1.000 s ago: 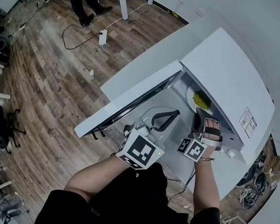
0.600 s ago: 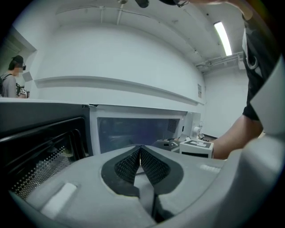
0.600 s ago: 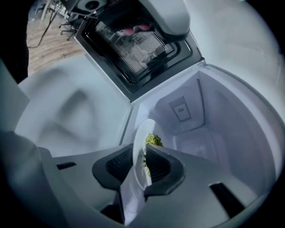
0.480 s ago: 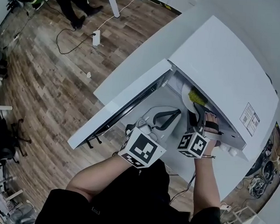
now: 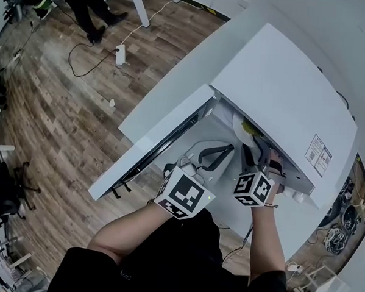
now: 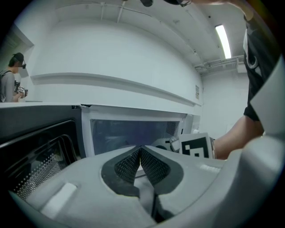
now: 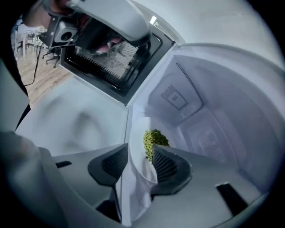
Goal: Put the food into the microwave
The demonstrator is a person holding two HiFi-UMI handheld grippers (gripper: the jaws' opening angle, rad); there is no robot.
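Note:
The white microwave (image 5: 283, 86) stands with its door (image 5: 166, 111) swung open to the left. Inside it lies a white plate (image 5: 241, 128) with green peas (image 5: 249, 126). My right gripper (image 5: 258, 153) reaches into the cavity. In the right gripper view its jaws are opening, and the plate (image 7: 140, 151) rim with the peas (image 7: 153, 139) stands between the pads with a gap on either side. My left gripper (image 5: 215, 155) hangs in front of the opening, shut (image 6: 140, 153) on nothing. The left gripper view shows the cavity (image 6: 129, 133) and the right gripper's marker cube (image 6: 196, 144).
The open door juts out over the wood floor on the left. A person (image 5: 86, 3) stands at the far top left near a cable and a white power block (image 5: 120, 53). An office chair (image 5: 3, 188) is at the left, and a cable tangle (image 5: 342, 236) at the right.
The right gripper's jaws have spread apart from the plate's rim and the gripper has rolled. The plate now sits deeper under the microwave's top. The left gripper has sunk slightly.

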